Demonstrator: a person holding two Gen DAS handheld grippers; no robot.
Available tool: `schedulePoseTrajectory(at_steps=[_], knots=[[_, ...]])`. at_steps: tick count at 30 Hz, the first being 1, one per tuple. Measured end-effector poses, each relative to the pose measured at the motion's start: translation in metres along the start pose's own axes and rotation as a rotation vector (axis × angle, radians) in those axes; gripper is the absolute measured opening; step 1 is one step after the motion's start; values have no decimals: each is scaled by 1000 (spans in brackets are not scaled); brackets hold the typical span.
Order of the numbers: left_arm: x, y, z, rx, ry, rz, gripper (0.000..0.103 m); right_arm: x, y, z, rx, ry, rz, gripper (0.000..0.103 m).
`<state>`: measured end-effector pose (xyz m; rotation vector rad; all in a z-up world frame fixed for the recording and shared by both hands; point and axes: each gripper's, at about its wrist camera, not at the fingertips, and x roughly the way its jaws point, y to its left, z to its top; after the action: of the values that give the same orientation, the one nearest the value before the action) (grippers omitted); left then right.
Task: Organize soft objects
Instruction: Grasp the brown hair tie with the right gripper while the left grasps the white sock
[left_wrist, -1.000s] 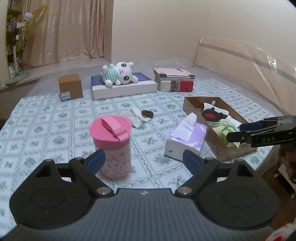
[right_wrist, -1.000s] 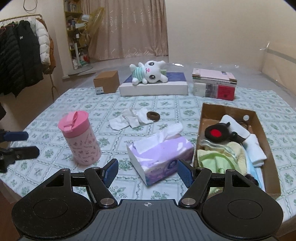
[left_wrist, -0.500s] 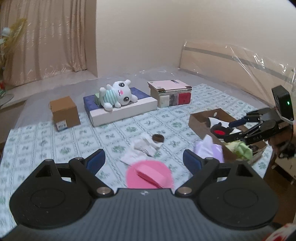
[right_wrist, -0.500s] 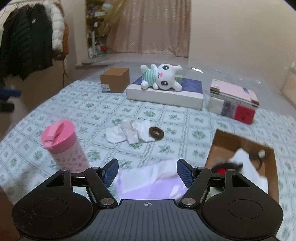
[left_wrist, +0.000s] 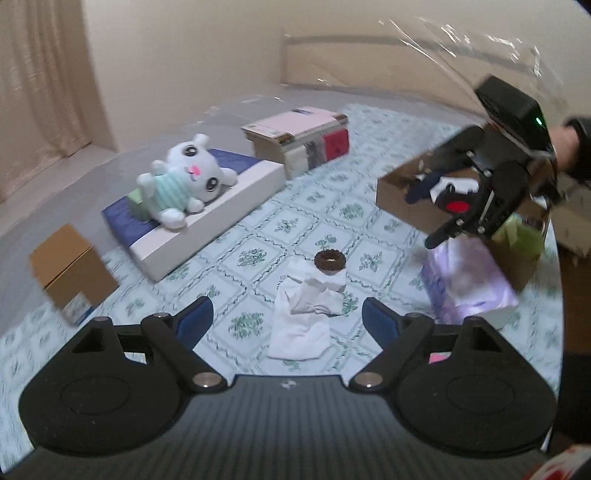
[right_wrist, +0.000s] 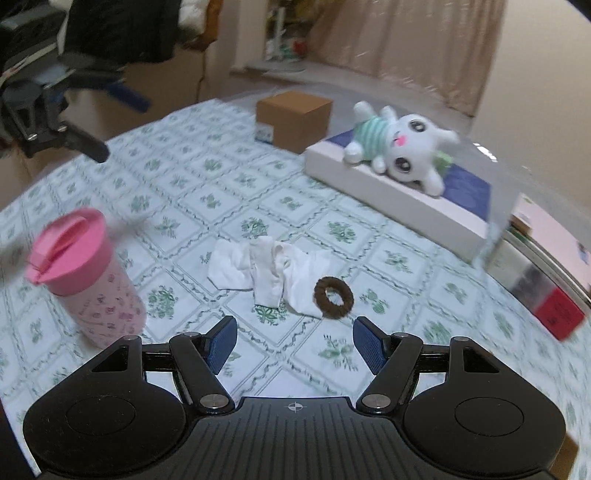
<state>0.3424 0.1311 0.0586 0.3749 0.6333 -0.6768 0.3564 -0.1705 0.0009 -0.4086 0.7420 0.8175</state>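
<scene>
Left gripper: I am holding it above the patterned bedspread; its jaws are closing a little but standing wide apart, nothing between the pads
Right gripper: I am holding it with jaws spread, pinching nothing
White cloth: one crumpled heap, lying on the bedspread just ahead of the left gripper, between the lines of its two fingers; in the right wrist view it is lying ahead and slightly to the left of the right gripper, apart from both pads
Brown hair ring: one, resting on the edge of the white cloth, touching it, ahead of the right gripper
Plush bunny: one, lying on the flat white box, well apart from both grippers
Pink cup: one, standing upright left of the cloth
Small cardboard box: one, closed
Stack of books: one stack; I cannot count the volumes
Left wrist view only: it is showing one open cardboard tray with soft items inside, too blurred to count, and one purple tissue pack beside it
Right wrist view only: it is showing the cup whole; dark coats are hanging behind
</scene>
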Motion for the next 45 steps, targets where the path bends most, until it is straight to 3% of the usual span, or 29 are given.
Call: schedulePoseTrajectory(at_steps=[8,13,24,29,35,40,42,45], knots=[[74,21,-4,94,35,-102,84,61,-26,10,-79,56,49,69],[119,27,-10,76,89,-167,74,90,-41,14,-78,74,48,69],[181,29,-26,55,126,-227,71,141,-58,13,-71,132,62,54],[196,29,-28,53,133,-249,70,148,-63,14,-61,136,59,38],[206,24,-30,64,149,-258,54,146,-68,15,-35,129,29,11],[212,17,-30,86,169,-262,35,140,-70,14,-8,129,-2,9],[212,14,-30,84,175,-270,19,136,-70,15,2,125,-24,9],[207,12,-27,83,170,-259,11,128,-70,17,18,116,-36,9]])
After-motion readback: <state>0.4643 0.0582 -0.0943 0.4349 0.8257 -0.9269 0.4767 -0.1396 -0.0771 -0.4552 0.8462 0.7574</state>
